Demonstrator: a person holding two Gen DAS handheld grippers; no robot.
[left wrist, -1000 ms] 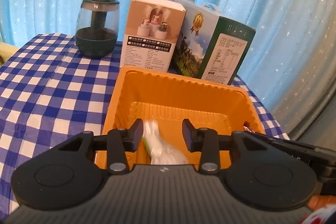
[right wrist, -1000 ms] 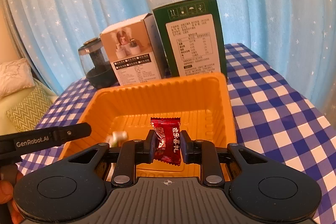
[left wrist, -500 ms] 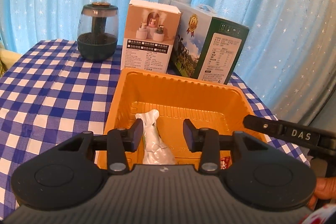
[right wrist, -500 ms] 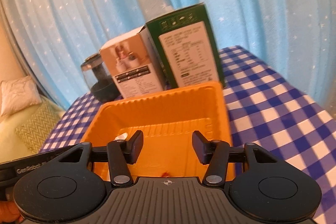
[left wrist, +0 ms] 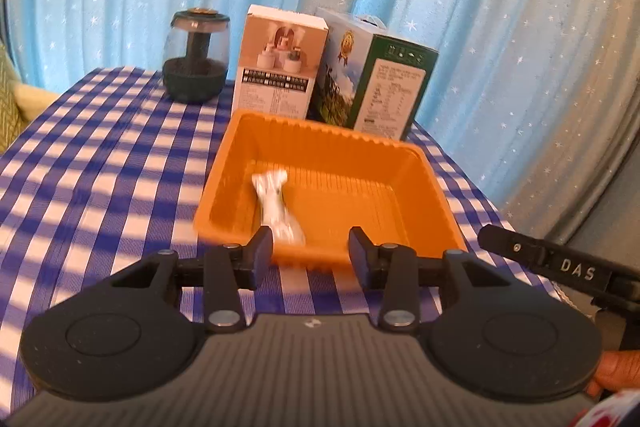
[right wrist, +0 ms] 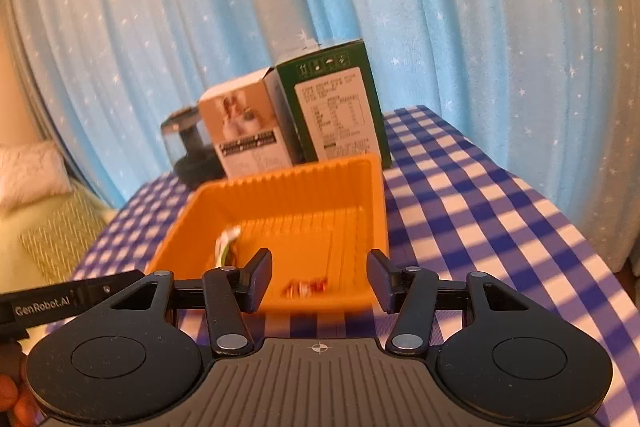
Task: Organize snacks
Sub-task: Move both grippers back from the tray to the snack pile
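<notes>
An orange plastic tray (left wrist: 320,135) sits on the blue checked tablecloth. Inside it lies a white wrapped candy (left wrist: 276,203), toward its left side. My left gripper (left wrist: 311,253) is open and empty, drawn back just short of the tray's near rim. In the right wrist view the tray (right wrist: 288,187) also holds a red wrapped candy (right wrist: 306,287) near its front wall, and the white candy (right wrist: 226,243) lies to the left. My right gripper (right wrist: 320,277) is open with nothing between its fingers, in front of the tray.
Behind the tray stand a dark green glass jar (left wrist: 196,59), a white and pink box (left wrist: 280,67) and a green carton (left wrist: 380,83). A blue starred curtain hangs behind. The table drops off at right (left wrist: 520,227). Cushions (right wrist: 48,227) lie off its left side.
My right gripper opened and let go of the red candy, which now lies in the tray. Both grippers drew back from over the tray to its near side.
</notes>
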